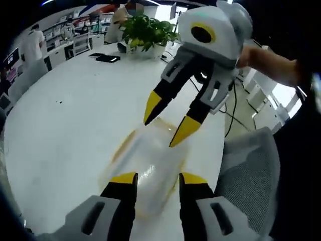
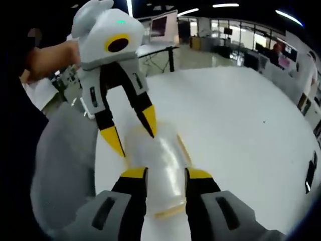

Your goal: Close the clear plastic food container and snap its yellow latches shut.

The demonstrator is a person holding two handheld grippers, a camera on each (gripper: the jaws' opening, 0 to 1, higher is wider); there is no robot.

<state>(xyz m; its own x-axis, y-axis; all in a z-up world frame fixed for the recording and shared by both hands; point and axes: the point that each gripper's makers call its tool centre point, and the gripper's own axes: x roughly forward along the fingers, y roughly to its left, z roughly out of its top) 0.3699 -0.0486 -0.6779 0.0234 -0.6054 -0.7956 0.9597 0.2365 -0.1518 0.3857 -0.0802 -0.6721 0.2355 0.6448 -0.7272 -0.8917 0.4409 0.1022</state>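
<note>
The clear plastic food container point(image 1: 148, 156) lies on the white table point(image 1: 65, 125), blurred, with yellowish edges along its sides. My left gripper point(image 1: 158, 179) stands open, its yellow-tipped jaws on either side of the container's near end. My right gripper point(image 1: 168, 121) comes in from the upper right, open, with its tips over the container's far end. In the right gripper view the container point(image 2: 161, 153) runs up from between the open jaws of my right gripper point(image 2: 165, 174), and my left gripper point(image 2: 131, 131) hangs open over the other end. Whether any tip touches the container, I cannot tell.
A grey chair point(image 1: 251, 170) stands at the table's edge beside the container, seen also as the chair point(image 2: 62, 160) in the right gripper view. A potted plant point(image 1: 148, 31) and dark flat items point(image 1: 108, 58) sit at the far side. A hand point(image 1: 266, 63) holds the right gripper.
</note>
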